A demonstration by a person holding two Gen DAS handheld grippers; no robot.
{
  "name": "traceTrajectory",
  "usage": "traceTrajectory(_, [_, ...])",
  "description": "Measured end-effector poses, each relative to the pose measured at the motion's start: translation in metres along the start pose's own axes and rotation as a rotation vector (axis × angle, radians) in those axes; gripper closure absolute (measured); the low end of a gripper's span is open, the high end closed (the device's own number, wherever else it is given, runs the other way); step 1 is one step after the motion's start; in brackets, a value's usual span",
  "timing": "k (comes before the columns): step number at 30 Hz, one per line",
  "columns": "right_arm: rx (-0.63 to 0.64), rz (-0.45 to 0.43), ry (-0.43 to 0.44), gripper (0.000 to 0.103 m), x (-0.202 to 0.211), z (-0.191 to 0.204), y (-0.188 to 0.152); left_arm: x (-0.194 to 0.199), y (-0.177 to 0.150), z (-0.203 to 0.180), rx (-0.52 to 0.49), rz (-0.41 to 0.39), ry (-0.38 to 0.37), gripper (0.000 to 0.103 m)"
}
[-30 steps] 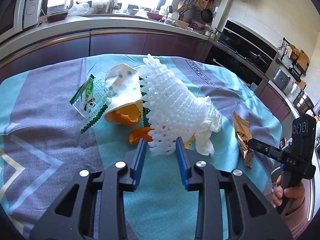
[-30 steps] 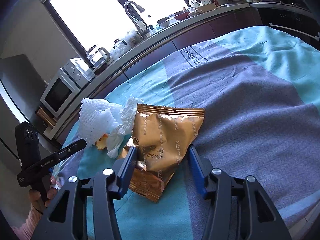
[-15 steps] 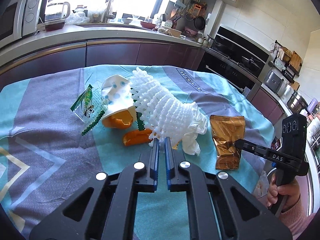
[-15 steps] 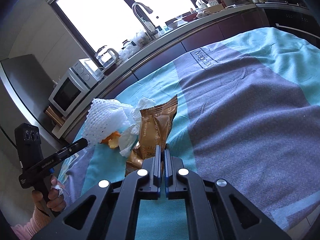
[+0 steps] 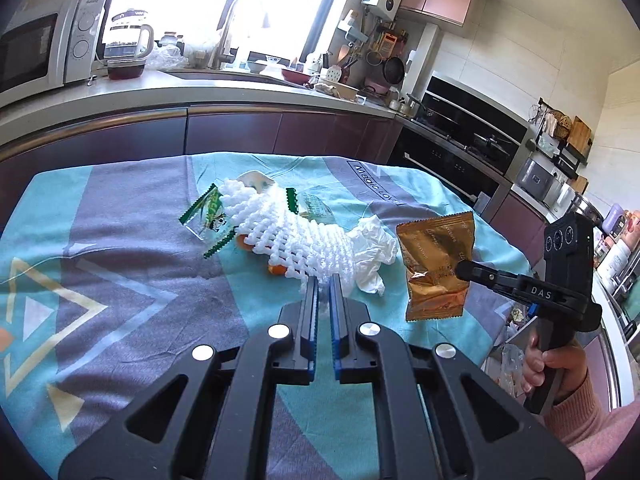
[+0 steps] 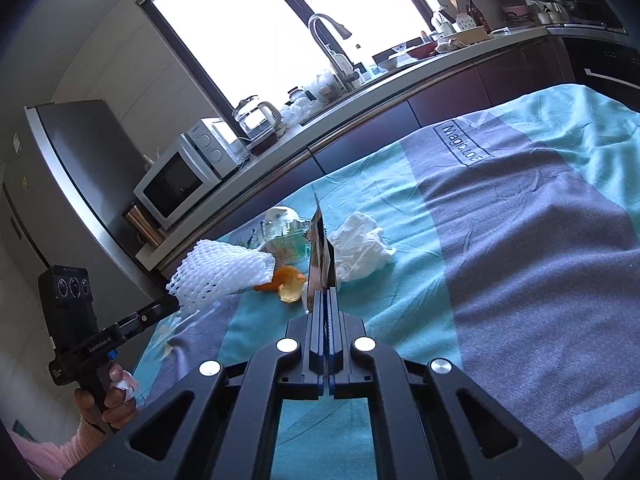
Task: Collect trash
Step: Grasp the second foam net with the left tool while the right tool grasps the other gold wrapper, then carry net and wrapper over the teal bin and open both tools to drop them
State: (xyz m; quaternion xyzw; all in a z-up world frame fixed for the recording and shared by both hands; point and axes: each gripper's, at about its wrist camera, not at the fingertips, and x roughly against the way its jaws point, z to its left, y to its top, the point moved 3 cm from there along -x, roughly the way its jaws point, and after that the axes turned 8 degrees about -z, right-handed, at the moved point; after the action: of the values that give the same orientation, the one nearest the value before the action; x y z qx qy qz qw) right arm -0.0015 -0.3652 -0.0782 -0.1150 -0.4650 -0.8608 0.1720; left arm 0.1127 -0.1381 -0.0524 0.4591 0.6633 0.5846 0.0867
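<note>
My left gripper (image 5: 324, 282) is shut on the white foam fruit net (image 5: 296, 236) and holds it lifted above the table; the net also shows in the right wrist view (image 6: 218, 274). My right gripper (image 6: 325, 298) is shut on the gold snack wrapper (image 5: 436, 262), held up edge-on in its own view (image 6: 320, 252). On the teal and grey cloth (image 5: 120, 280) lie a crumpled white tissue (image 6: 360, 252), orange peel (image 6: 286, 278), a green-edged clear wrapper (image 5: 208, 216) and a white paper cup (image 6: 278, 218).
A kitchen counter (image 5: 200, 88) with a microwave (image 5: 44, 46), kettle and sink runs behind the table. An oven and hob (image 5: 472, 136) stand at the right. The table's right edge drops off near my right hand.
Both grippers have lifted their loads. The foam net has come up off the cup and peel. The gold wrapper has risen off the cloth and turned edge-on.
</note>
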Motion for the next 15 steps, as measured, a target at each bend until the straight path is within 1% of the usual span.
traceTrajectory(4, [0.019, -0.001, 0.036, 0.102, -0.002, 0.015, 0.002, 0.024, -0.002, 0.012, 0.016, -0.023, 0.018, 0.097])
traceTrajectory(8, [0.036, 0.009, 0.076, 0.102, -0.009, 0.029, 0.002, 0.048, -0.003, 0.027, 0.047, -0.053, 0.054, 0.097])
traceTrajectory(15, [0.049, 0.044, 0.173, 0.102, -0.028, 0.063, -0.004, 0.09, -0.01, 0.048, 0.068, -0.085, 0.12, 0.097])
